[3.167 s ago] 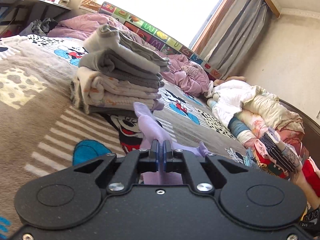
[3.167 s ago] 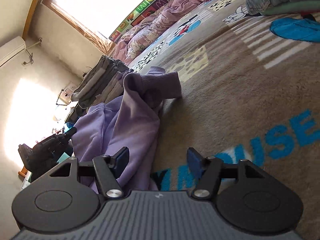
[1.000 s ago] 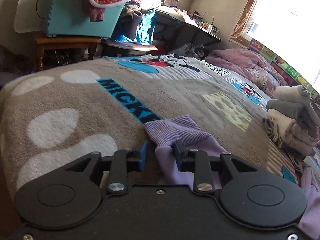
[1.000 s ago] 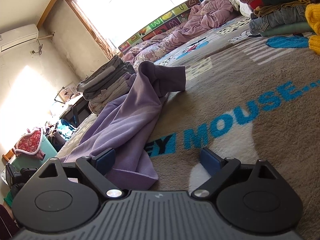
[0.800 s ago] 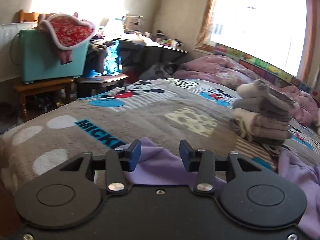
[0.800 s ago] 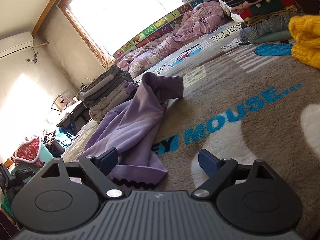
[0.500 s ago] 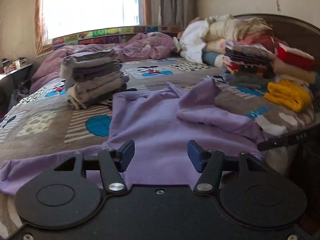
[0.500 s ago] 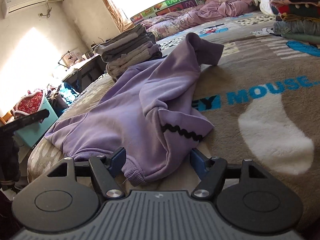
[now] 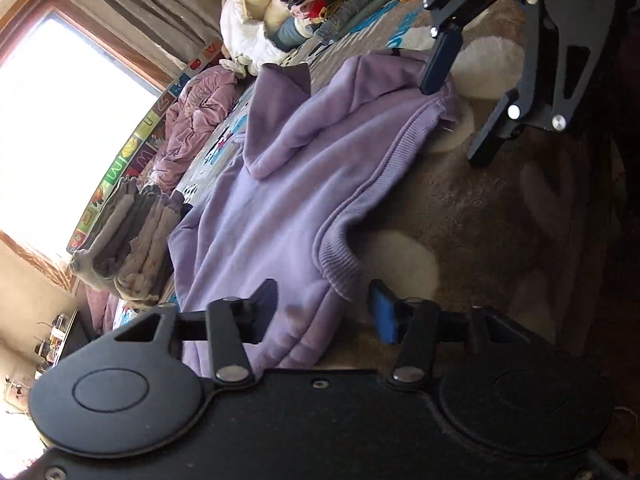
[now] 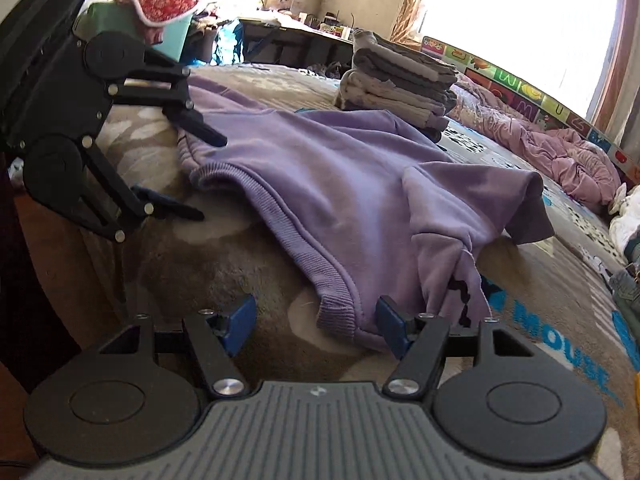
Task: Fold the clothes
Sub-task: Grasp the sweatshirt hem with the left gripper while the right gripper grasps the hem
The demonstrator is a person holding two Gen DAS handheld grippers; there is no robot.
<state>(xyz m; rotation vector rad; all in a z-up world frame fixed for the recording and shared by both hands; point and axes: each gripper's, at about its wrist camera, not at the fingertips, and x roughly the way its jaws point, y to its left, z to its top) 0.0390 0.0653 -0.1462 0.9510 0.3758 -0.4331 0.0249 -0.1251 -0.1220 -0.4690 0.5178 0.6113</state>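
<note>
Lilac ribbed-hem sweatshirt (image 9: 280, 200) sprawls on the plush bed blanket (image 9: 500, 208); left gripper (image 9: 324, 308), just closing, and right gripper (image 10: 314, 322) both gape astride its hem.

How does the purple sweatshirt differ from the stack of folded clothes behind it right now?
The purple sweatshirt lies spread out and rumpled, not yet folded; the stack of folded clothes is a neat pile of several pieces. The sweatshirt is lilac, while the stack is grey and beige. The sweatshirt's ribbed hem reaches the near edge of the bed; the stack sits further in, toward the window. Both rest on the same brown blanket.
</note>
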